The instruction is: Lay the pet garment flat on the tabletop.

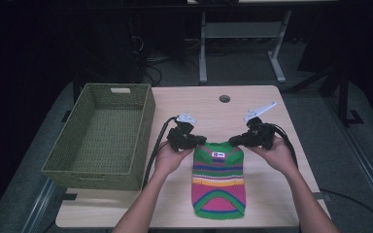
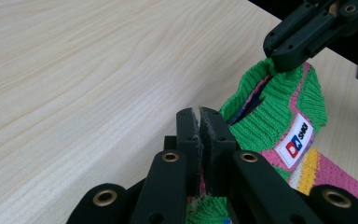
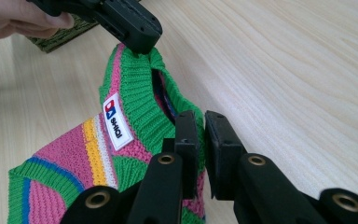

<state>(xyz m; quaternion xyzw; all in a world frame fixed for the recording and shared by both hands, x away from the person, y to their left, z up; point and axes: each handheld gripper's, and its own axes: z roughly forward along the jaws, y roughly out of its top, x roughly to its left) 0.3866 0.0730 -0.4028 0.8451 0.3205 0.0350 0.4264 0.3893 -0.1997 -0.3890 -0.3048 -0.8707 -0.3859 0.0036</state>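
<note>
High view: a light wooden worktop (image 1: 267,194) carries a small knitted sweater (image 1: 218,182), striped in green, pink, yellow and blue, which lies flat near the front edge with its green collar pointing away from the person. A white label sits just below the collar. The left tool (image 1: 201,141) meets the collar's left corner and the right tool (image 1: 233,141) its right corner; each is held in a hand rising from the bottom of the view. A green woven basket (image 1: 73,160) stands at the left of the worktop, well apart from the sweater. A round hole (image 1: 224,98) is cut in the worktop near its far edge.

Left gripper view: the left tool (image 2: 199,113) has its two black jaws pressed together on the edge of the sweater (image 2: 270,114), with pink and green knit showing in the slit between the pads. The collar runs up and to the right, where the right tool (image 2: 284,63) pinches its other corner. The label (image 2: 294,145) lies on the knit just beside the collar rib.

Right gripper view: the right tool (image 3: 203,116) has its jaws closed on the green collar rib of the sweater (image 3: 135,102), the knit passing between the pads. At the top, the left tool (image 3: 142,46) grips the opposite corner of the collar, with the person's fingers (image 3: 23,18) behind it. The label (image 3: 114,120) lies beside the collar, and a corner of the basket (image 3: 60,38) shows beyond the hand.
</note>
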